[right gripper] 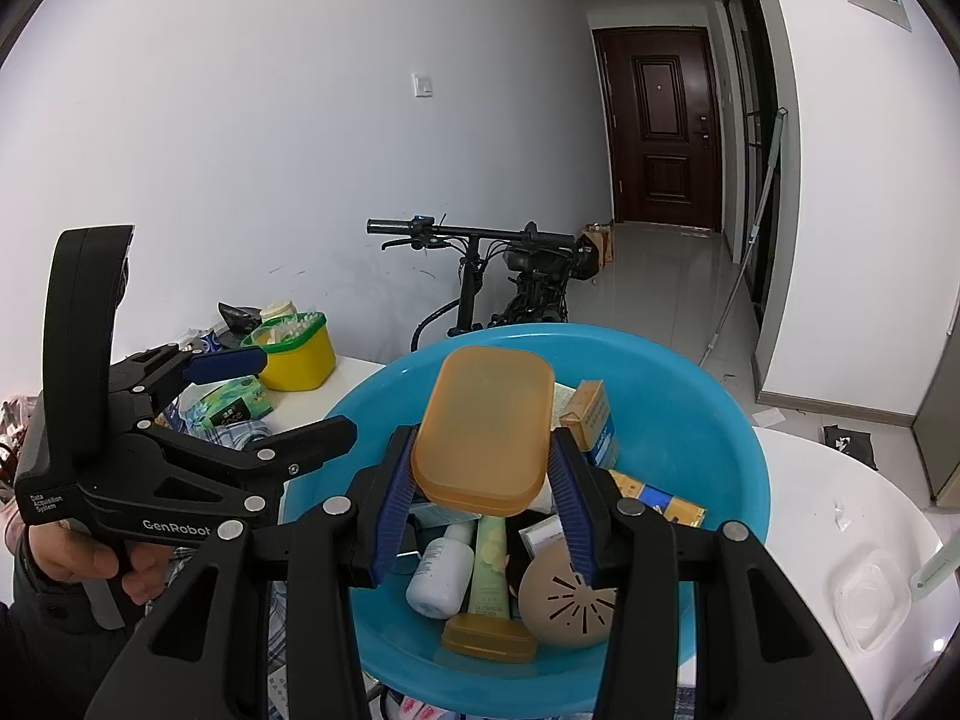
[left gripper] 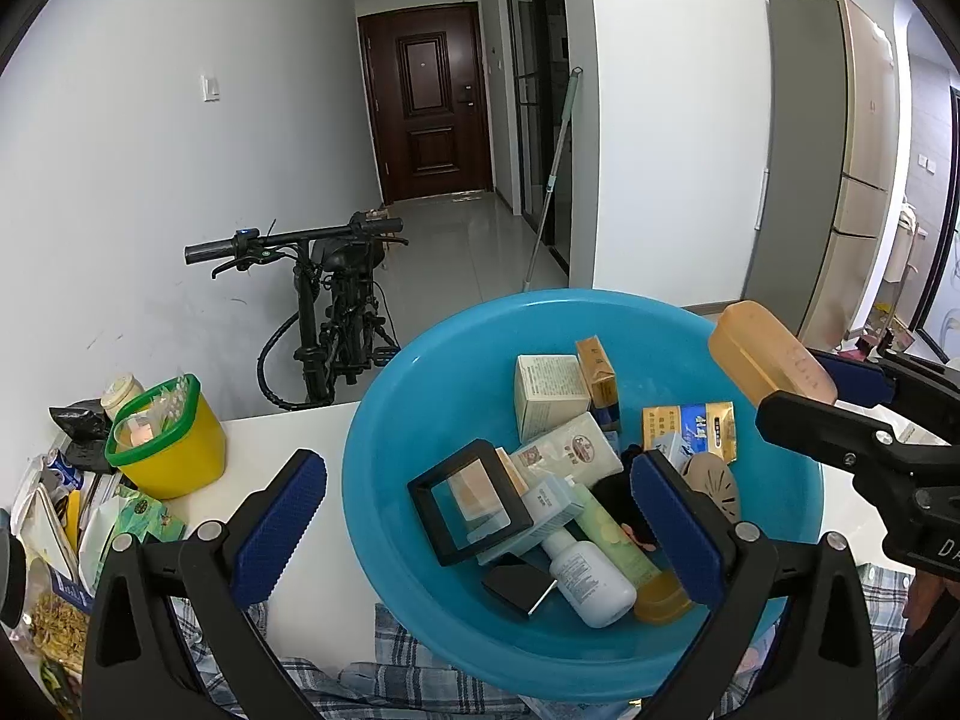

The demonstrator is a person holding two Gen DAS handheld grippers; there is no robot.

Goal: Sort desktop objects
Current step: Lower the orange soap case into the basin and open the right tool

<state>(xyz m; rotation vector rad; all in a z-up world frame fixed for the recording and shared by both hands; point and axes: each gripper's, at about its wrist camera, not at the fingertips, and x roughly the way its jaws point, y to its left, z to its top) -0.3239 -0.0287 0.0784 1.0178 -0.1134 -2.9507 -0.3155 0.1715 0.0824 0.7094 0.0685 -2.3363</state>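
Orange box [right gripper: 486,429] clamped between the right gripper [right gripper: 483,516]'s jaws, above the basin [right gripper: 720,420]; left gripper [left gripper: 480,516] jaws gape, nothing between them.

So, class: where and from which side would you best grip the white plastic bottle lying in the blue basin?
Grip the white plastic bottle across its rounded body, from above: it lies flat in the blue basin, its neck tucked under boxes.

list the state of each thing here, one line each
right gripper: shut on the orange soap box, held over the basin
orange soap box: closed, lifted
left gripper: open, empty
blue basin: full of small items
yellow tub: lidless, filled
door: closed
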